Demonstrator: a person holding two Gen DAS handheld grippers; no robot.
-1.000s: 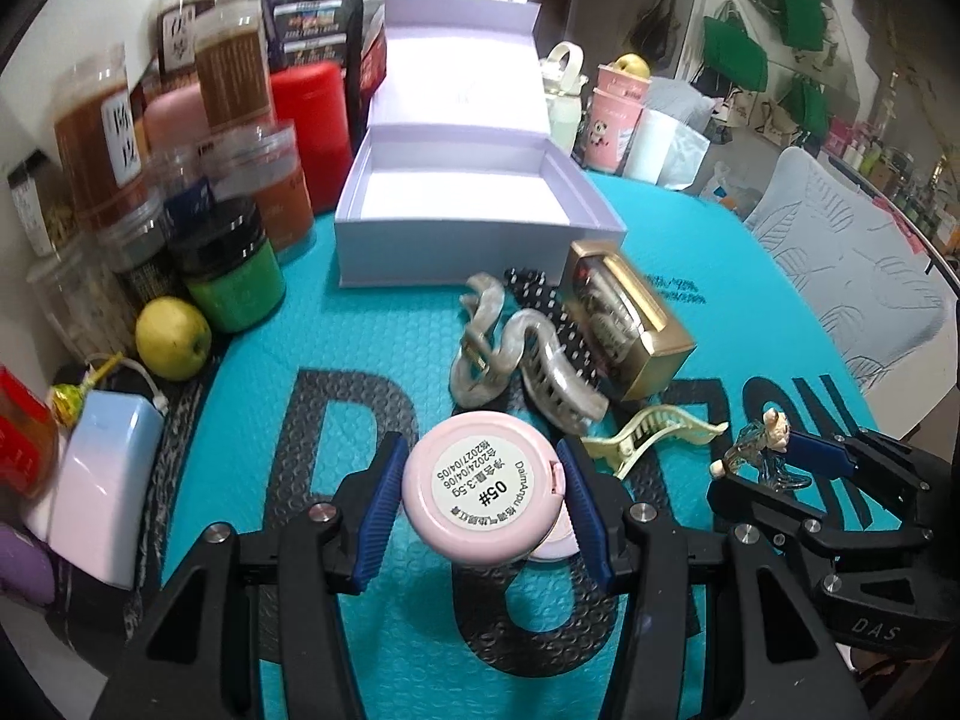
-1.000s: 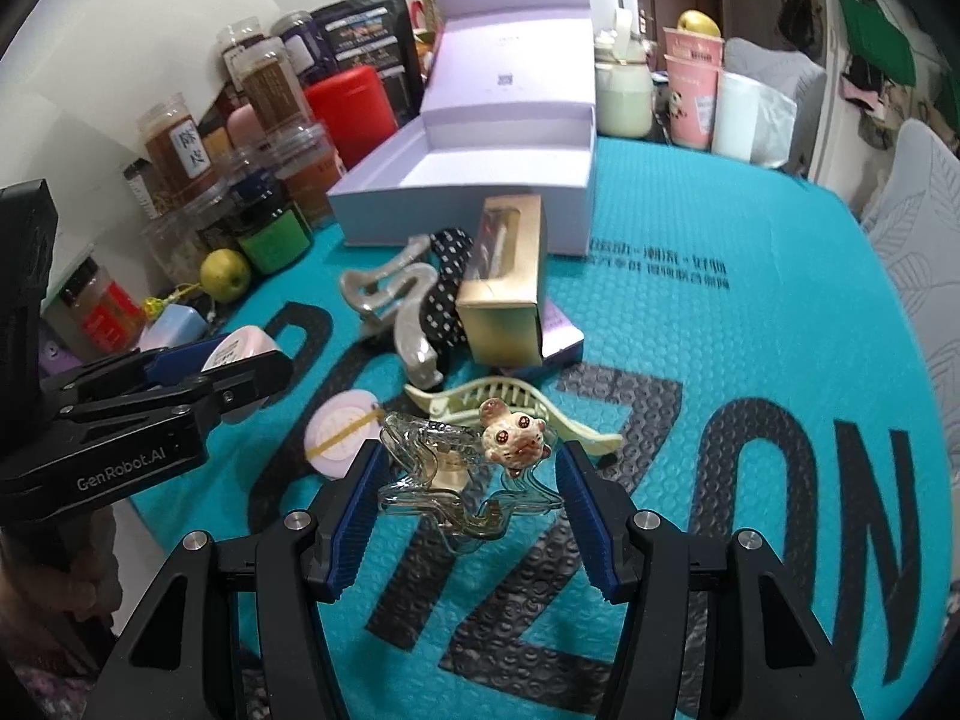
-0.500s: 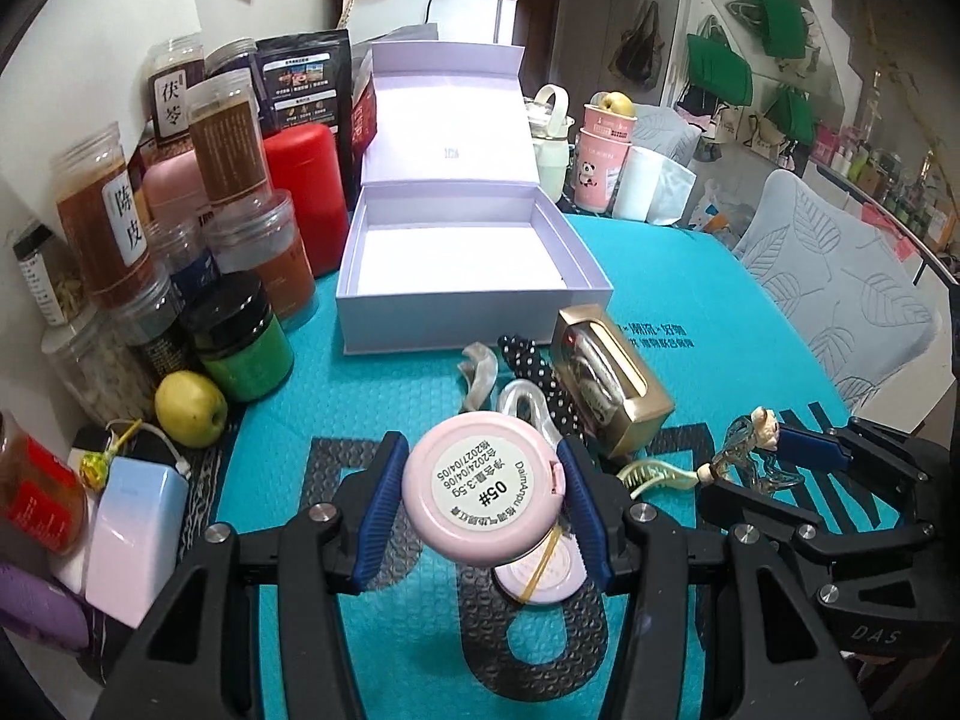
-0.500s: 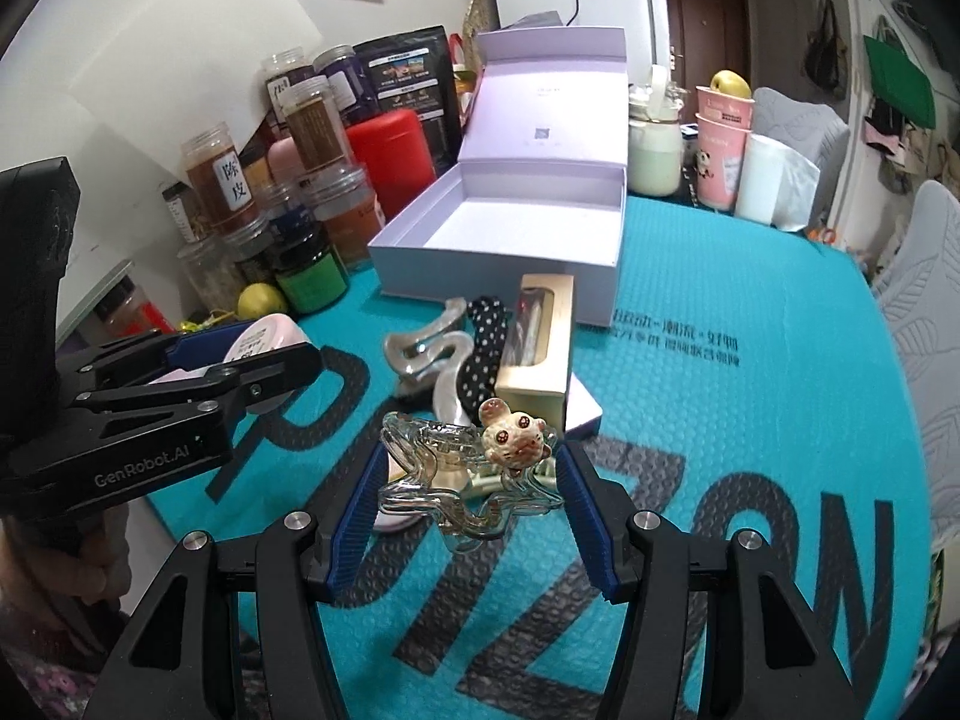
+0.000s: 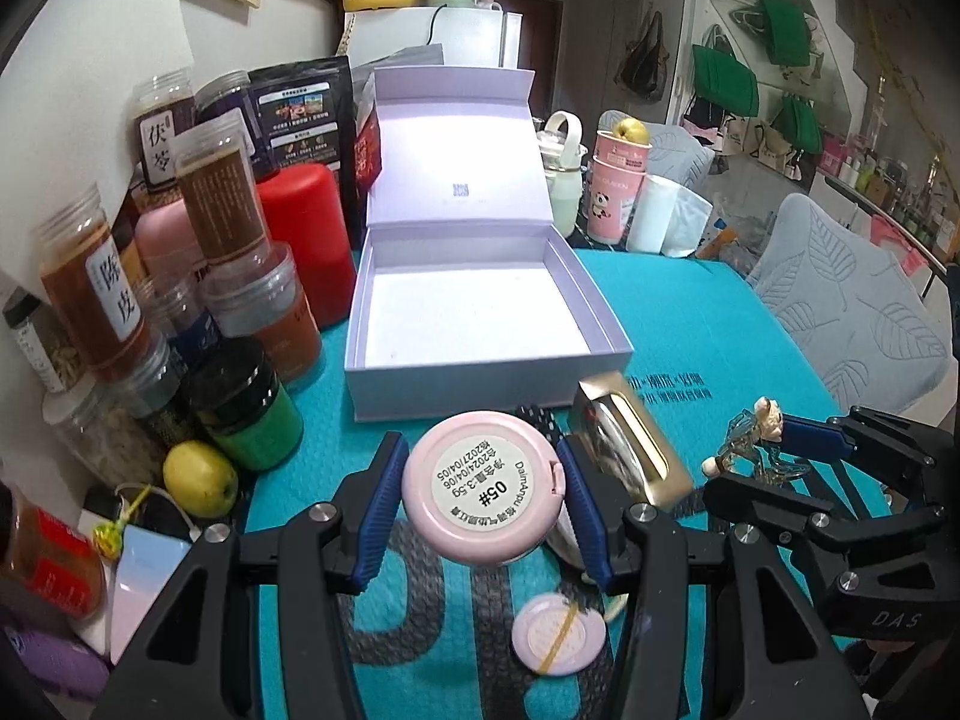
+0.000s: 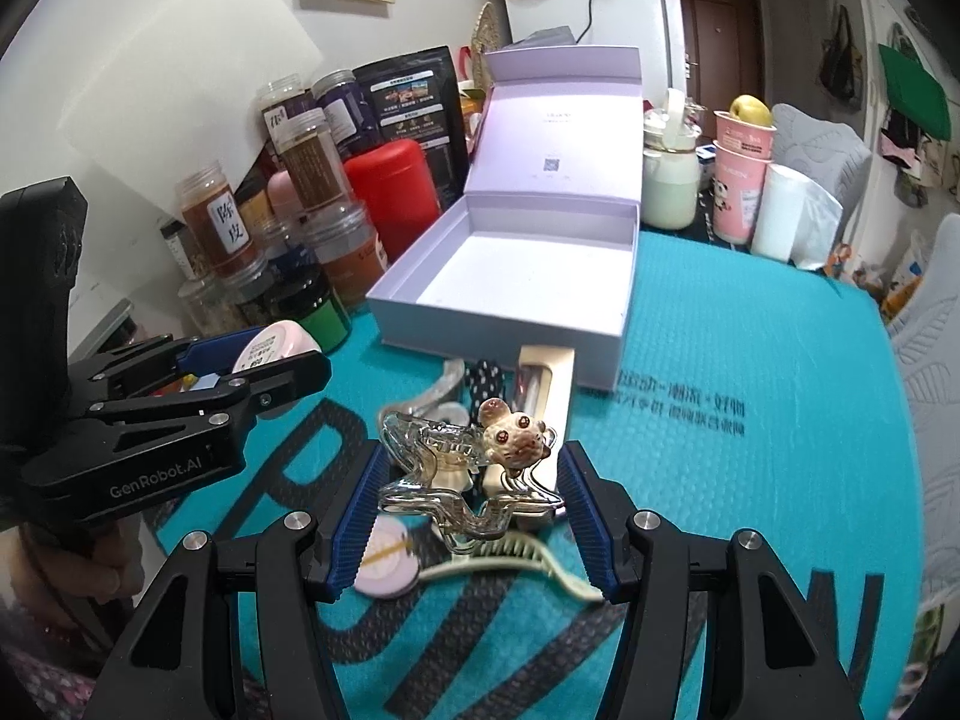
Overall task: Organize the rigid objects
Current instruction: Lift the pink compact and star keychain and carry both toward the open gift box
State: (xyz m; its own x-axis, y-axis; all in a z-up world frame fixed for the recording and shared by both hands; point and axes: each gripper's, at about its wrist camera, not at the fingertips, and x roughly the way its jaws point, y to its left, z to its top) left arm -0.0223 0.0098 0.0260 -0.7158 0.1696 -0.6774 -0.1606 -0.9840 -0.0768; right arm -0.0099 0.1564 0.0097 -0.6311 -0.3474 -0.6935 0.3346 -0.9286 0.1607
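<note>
My left gripper [image 5: 480,501] is shut on a round pink compact [image 5: 483,489] with a white label and holds it above the teal mat, short of the open lilac box [image 5: 480,324]. My right gripper [image 6: 471,507] is shut on a clear hair clip with a mouse figure [image 6: 474,468], also raised. That clip shows at the right of the left wrist view [image 5: 750,447]. The box is empty [image 6: 510,276]. On the mat below lie a gold box [image 5: 630,447], a pink disc [image 5: 558,633], a cream claw clip [image 6: 522,561] and a polka-dot piece [image 6: 489,378].
Several jars, a red canister [image 5: 306,240] and a green-labelled jar [image 5: 249,414] crowd the mat's left edge, with a yellow-green fruit [image 5: 198,480]. Cups and a bottle [image 6: 669,180] stand behind the box. A grey chair [image 5: 852,312] is at the right.
Both grippers have risen and moved toward the lilac box with their objects still held. The items on the mat now sit lower in view, partly hidden behind the held objects.
</note>
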